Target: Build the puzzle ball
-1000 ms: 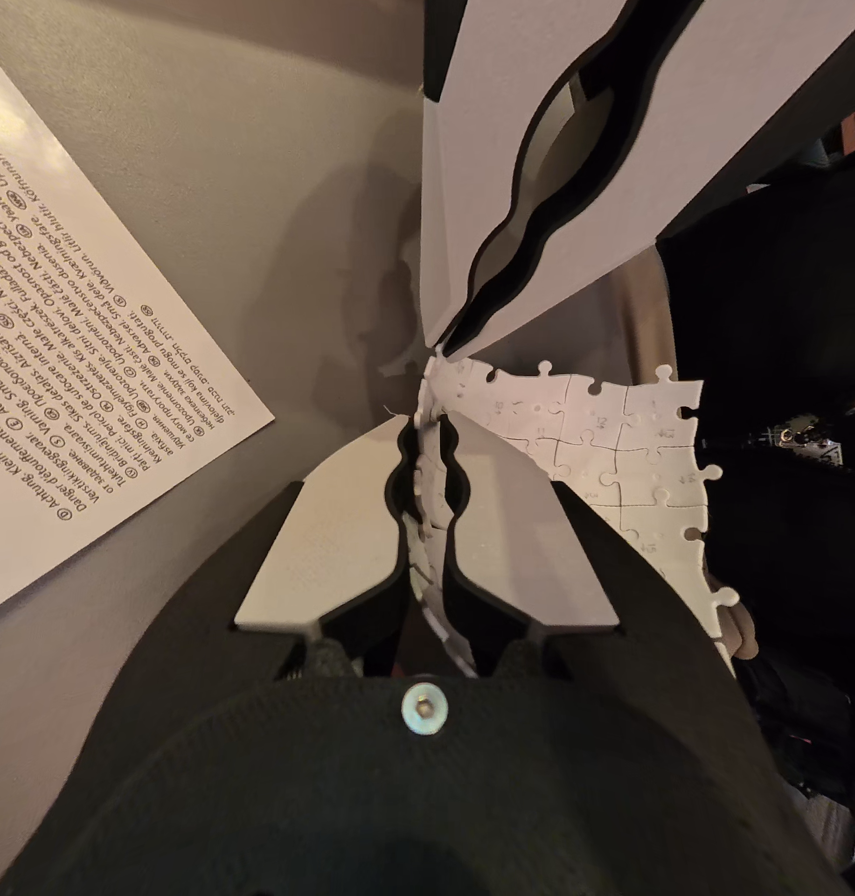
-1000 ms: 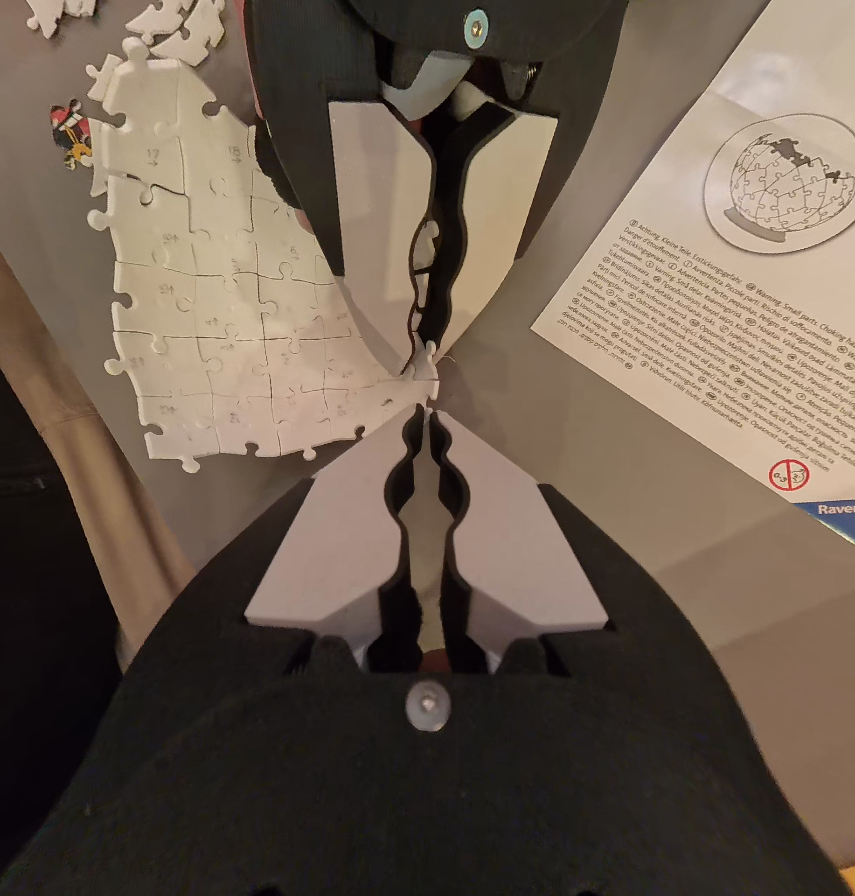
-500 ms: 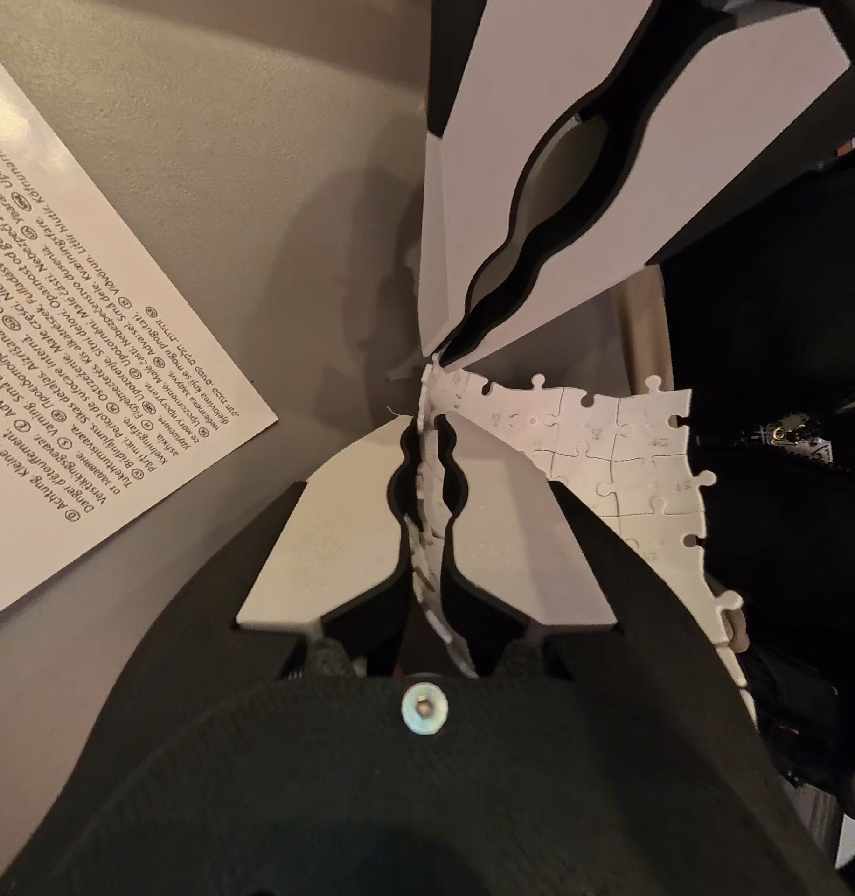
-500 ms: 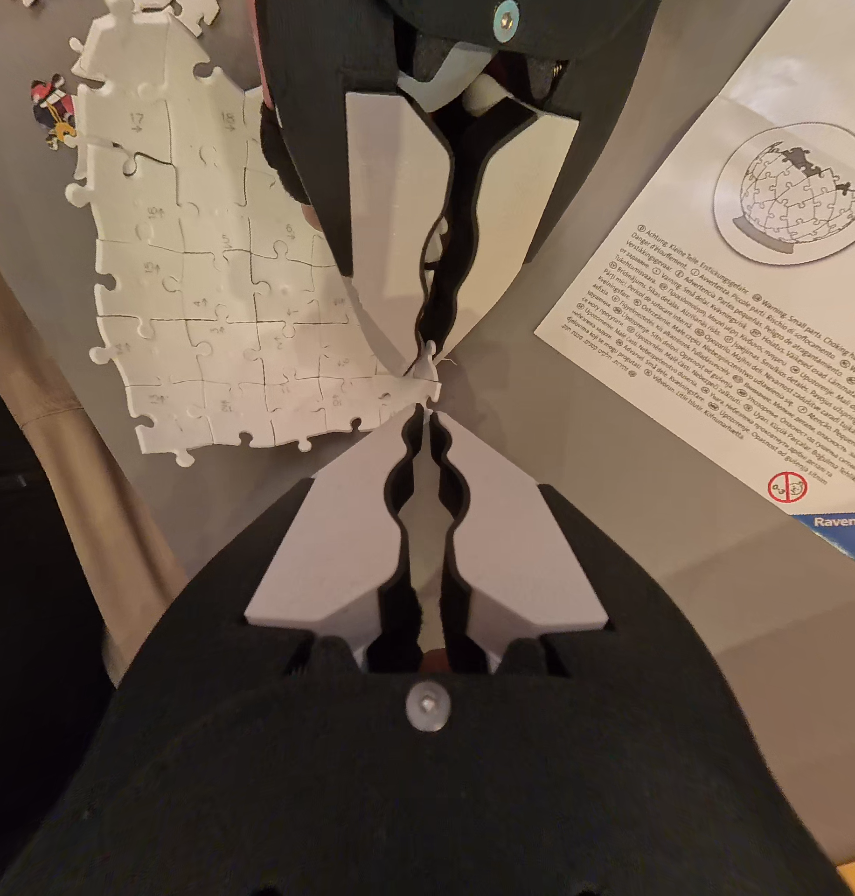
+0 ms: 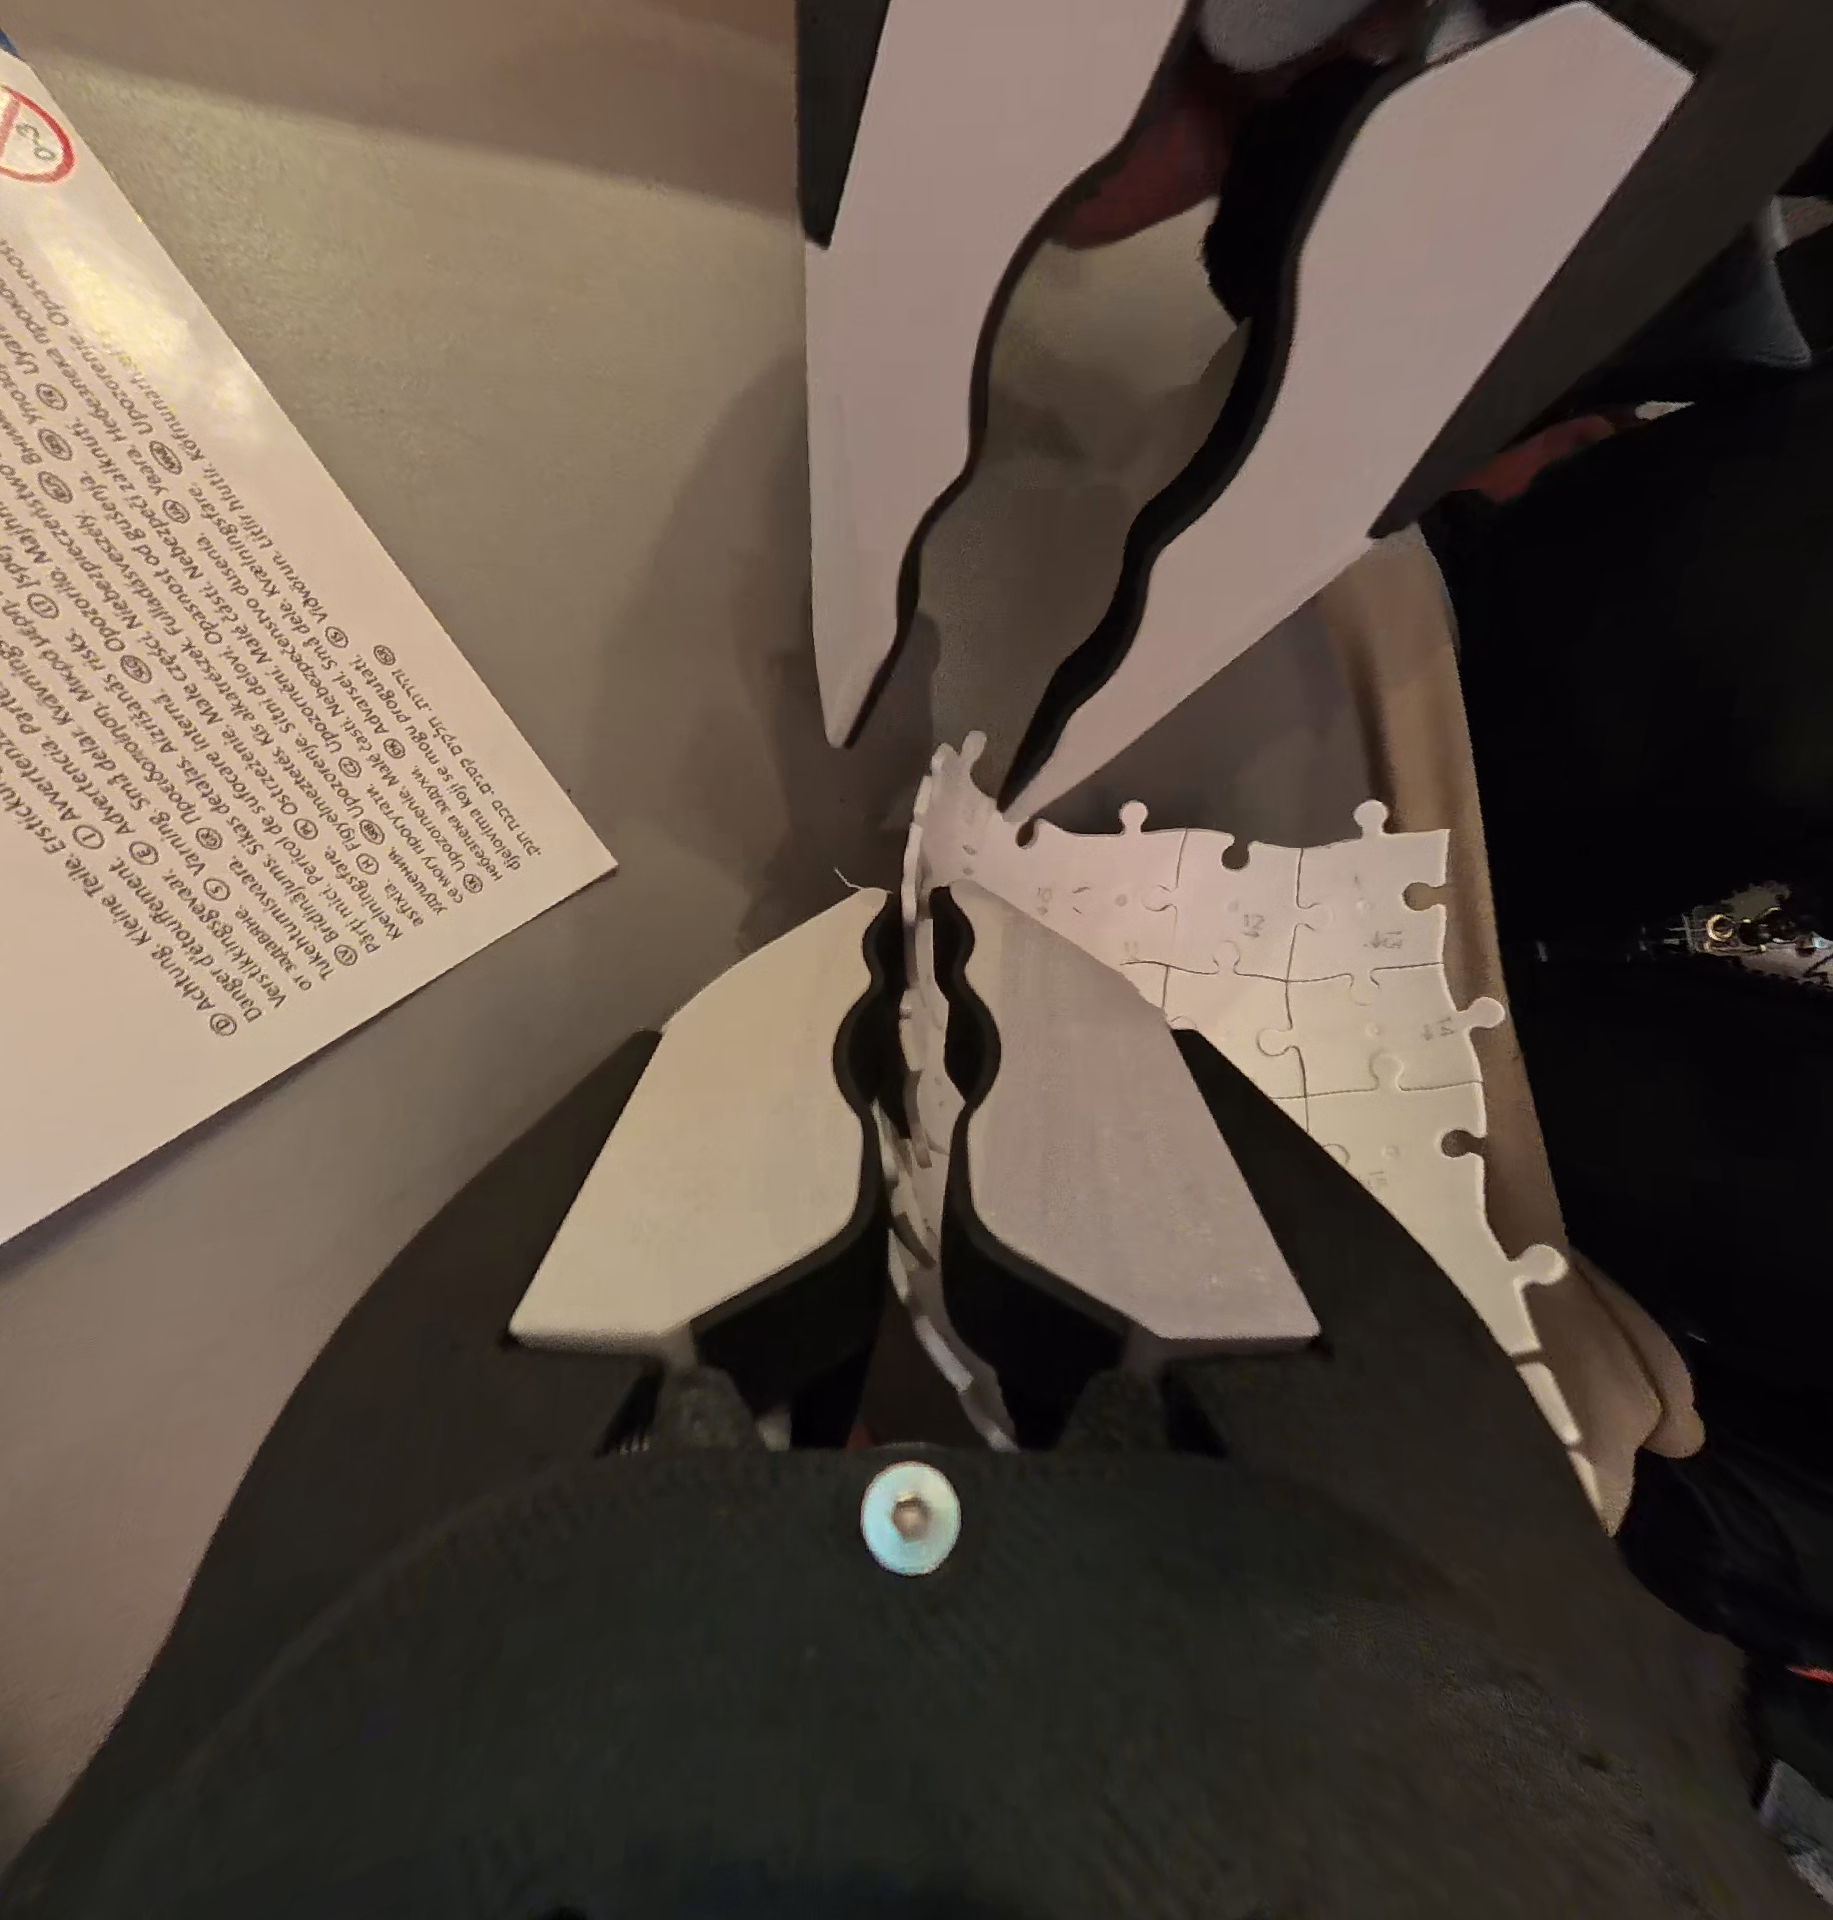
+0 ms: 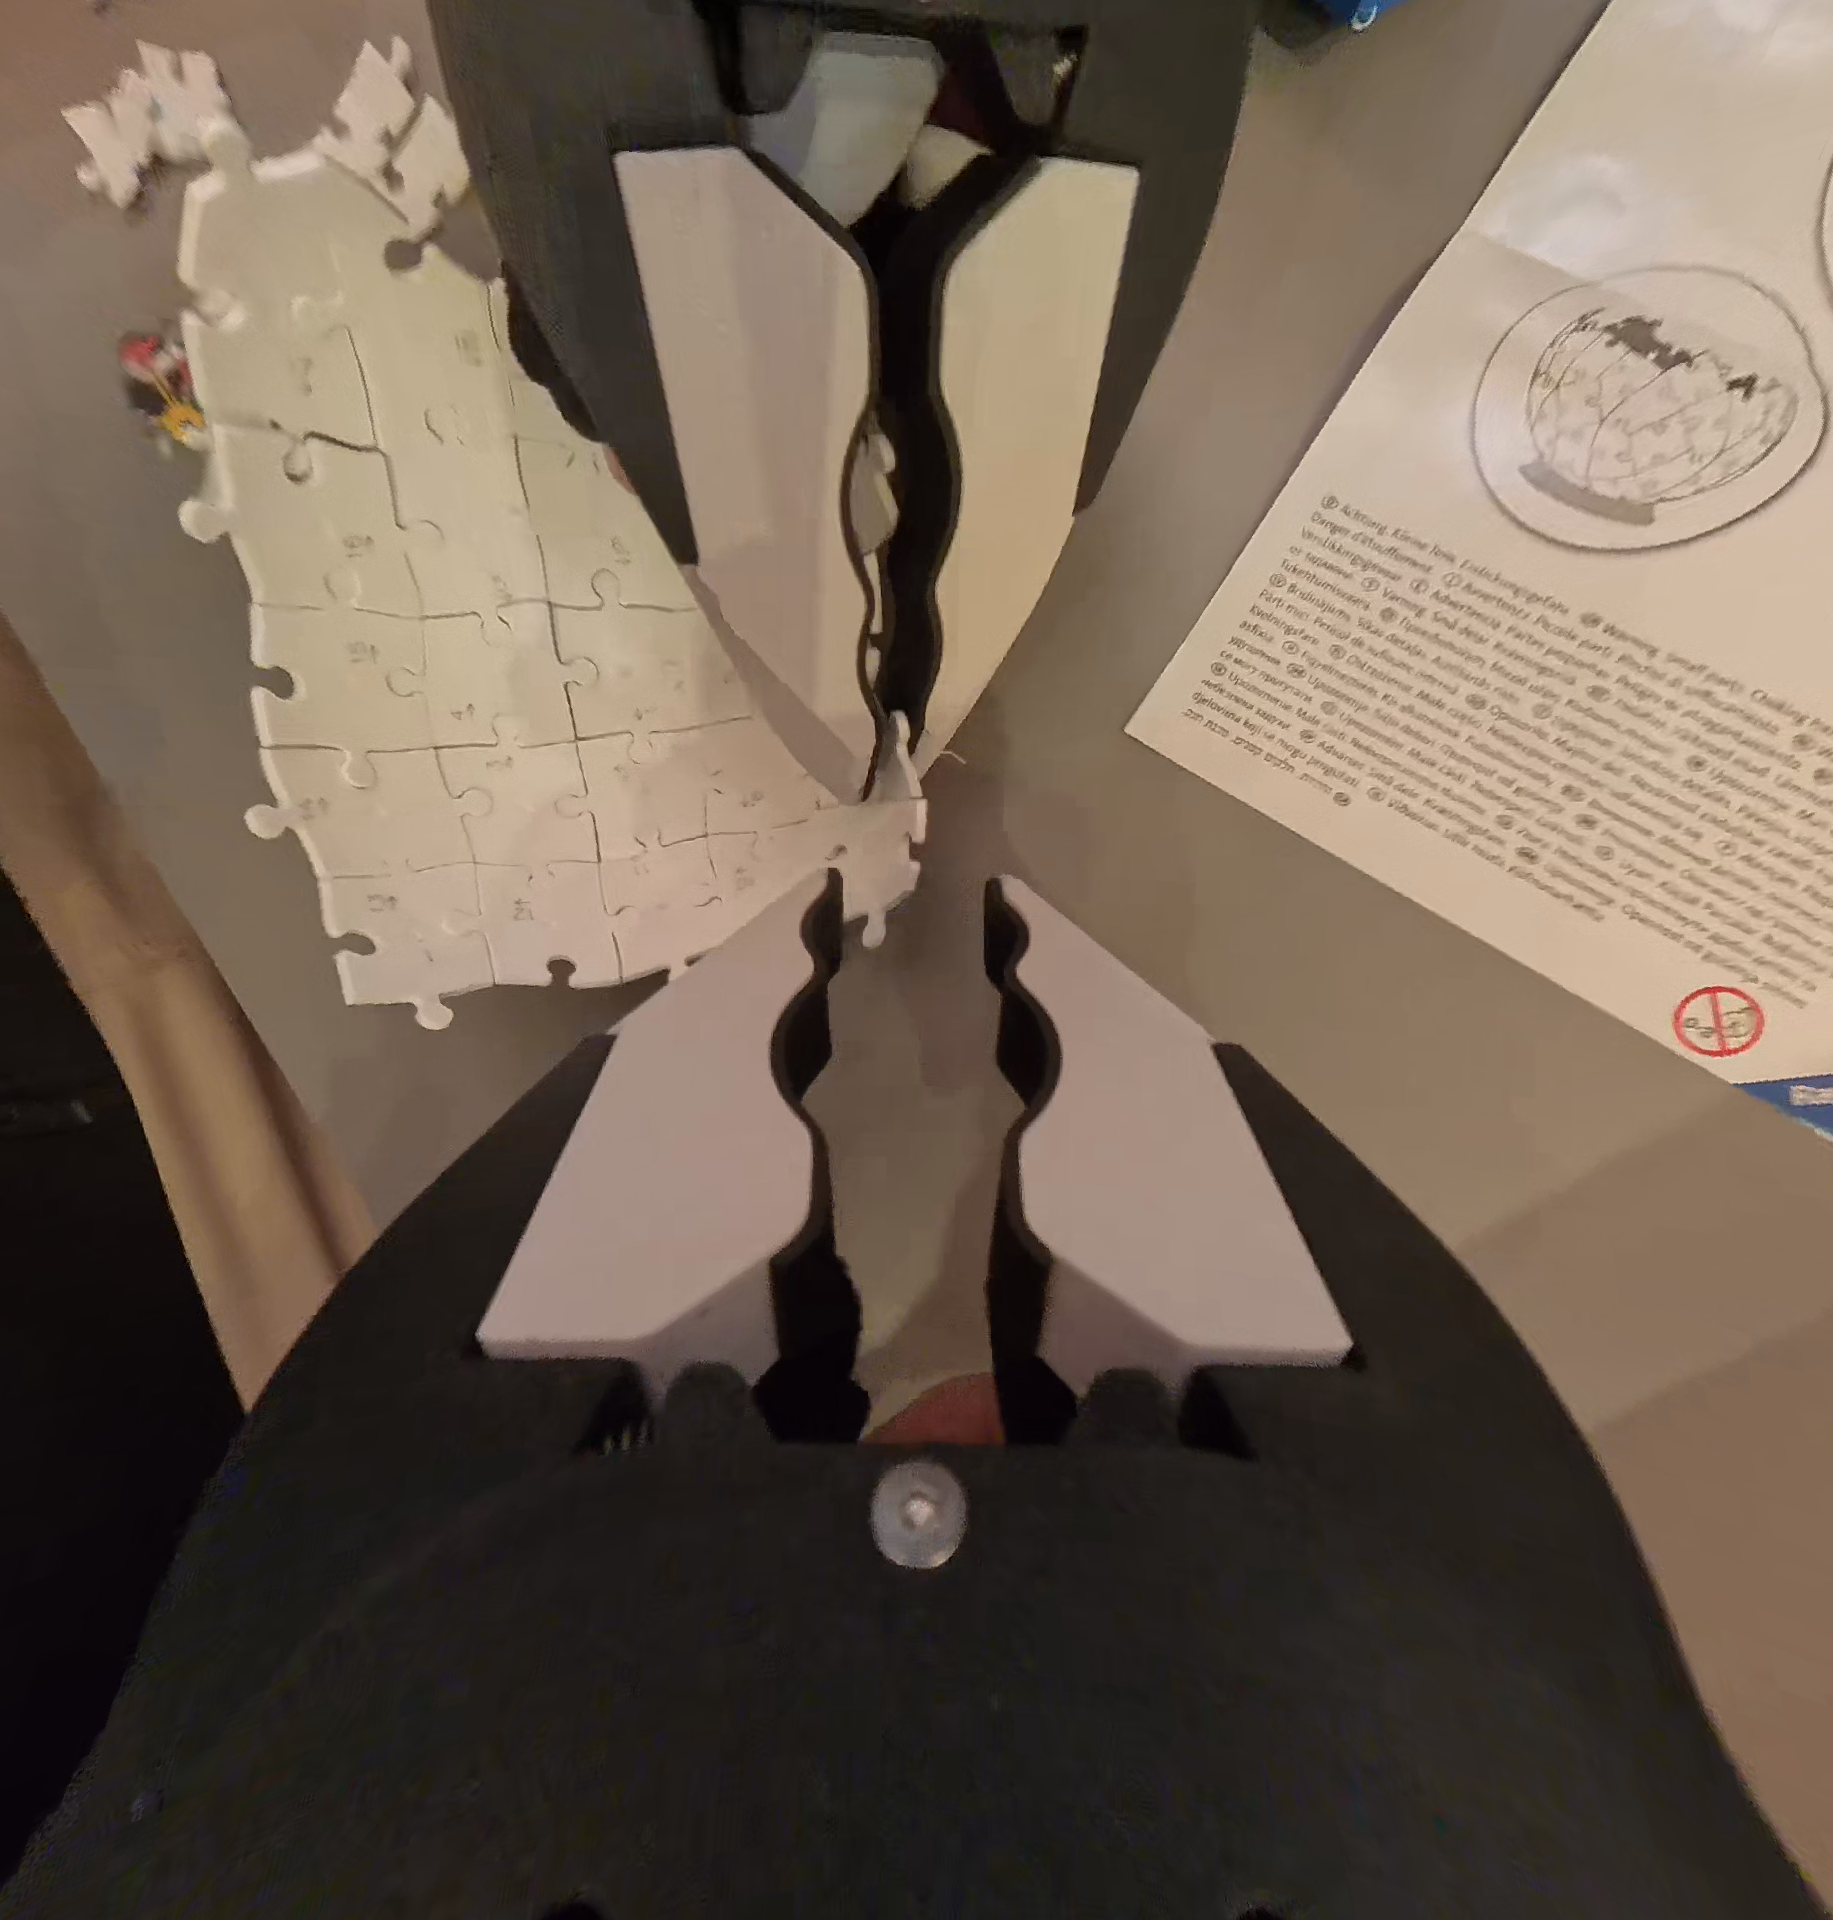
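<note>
A curved sheet of joined white puzzle pieces [image 5: 1307, 977] hangs above the grey table. My left gripper [image 5: 917, 899] is shut on the sheet's edge, which runs down between its fingers. My right gripper [image 5: 922, 769] faces it from above, open, with its tips beside the sheet's corner tab. In the right wrist view the sheet [image 6: 476, 675] spreads to the left. My right gripper [image 6: 912, 894] is open just below the sheet's corner, one fingertip against it. The left gripper [image 6: 886, 769] pinches that corner from above.
A white instruction leaflet [image 5: 216, 727] lies on the grey table; it also shows in the right wrist view [image 6: 1514, 675]. Loose white pieces [image 6: 133, 135] and a small coloured piece [image 6: 159, 390] lie beyond the sheet. The table's beige edge [image 6: 112, 883] and a person's dark clothing border it. Less than 4 cm separates the two grippers' tips.
My right gripper has opened and let go of the sheet's corner. My left gripper still holds the sheet, which has shifted slightly.
</note>
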Demonstrator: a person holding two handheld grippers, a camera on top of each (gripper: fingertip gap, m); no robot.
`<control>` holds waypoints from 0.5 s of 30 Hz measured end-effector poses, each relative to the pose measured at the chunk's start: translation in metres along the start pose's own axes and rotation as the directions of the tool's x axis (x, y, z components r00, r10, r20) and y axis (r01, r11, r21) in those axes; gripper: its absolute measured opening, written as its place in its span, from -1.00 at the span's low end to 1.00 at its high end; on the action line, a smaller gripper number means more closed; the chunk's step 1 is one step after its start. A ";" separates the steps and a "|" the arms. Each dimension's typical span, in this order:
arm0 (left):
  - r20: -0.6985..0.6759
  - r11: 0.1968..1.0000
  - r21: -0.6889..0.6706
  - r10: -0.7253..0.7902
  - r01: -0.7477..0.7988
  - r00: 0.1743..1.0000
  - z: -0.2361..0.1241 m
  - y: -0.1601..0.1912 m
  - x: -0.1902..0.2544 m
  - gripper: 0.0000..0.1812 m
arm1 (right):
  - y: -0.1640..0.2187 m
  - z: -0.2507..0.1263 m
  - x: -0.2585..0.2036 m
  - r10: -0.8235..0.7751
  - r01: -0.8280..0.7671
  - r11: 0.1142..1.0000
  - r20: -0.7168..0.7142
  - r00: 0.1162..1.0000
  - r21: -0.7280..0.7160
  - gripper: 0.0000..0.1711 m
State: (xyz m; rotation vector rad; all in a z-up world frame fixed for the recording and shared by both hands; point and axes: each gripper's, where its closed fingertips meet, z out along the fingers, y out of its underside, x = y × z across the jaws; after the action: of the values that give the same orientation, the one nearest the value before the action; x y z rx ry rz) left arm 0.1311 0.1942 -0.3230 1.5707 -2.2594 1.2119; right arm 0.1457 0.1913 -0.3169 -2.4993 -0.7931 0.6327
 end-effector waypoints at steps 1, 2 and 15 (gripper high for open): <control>0.005 1.000 0.005 0.007 -0.007 1.000 -0.001 0.000 0.000 -0.95 | 0.000 0.001 -0.002 0.027 -0.027 1.000 0.030 0.999 0.014 -0.71; 0.010 1.000 0.010 0.013 -0.013 1.000 -0.002 -0.001 0.001 -0.95 | -0.001 0.003 -0.004 0.049 -0.051 0.998 0.058 0.997 0.027 -0.71; 0.043 0.999 0.016 0.034 -0.035 0.998 -0.007 0.001 0.002 -0.89 | -0.008 0.014 -0.013 0.088 -0.105 0.991 0.189 0.978 0.083 -1.00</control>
State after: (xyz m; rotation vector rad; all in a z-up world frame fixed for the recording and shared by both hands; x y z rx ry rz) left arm 0.1272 0.1979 -0.3174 1.5850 -2.3182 1.2204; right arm 0.1252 0.1930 -0.3196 -2.4311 -0.6925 0.9263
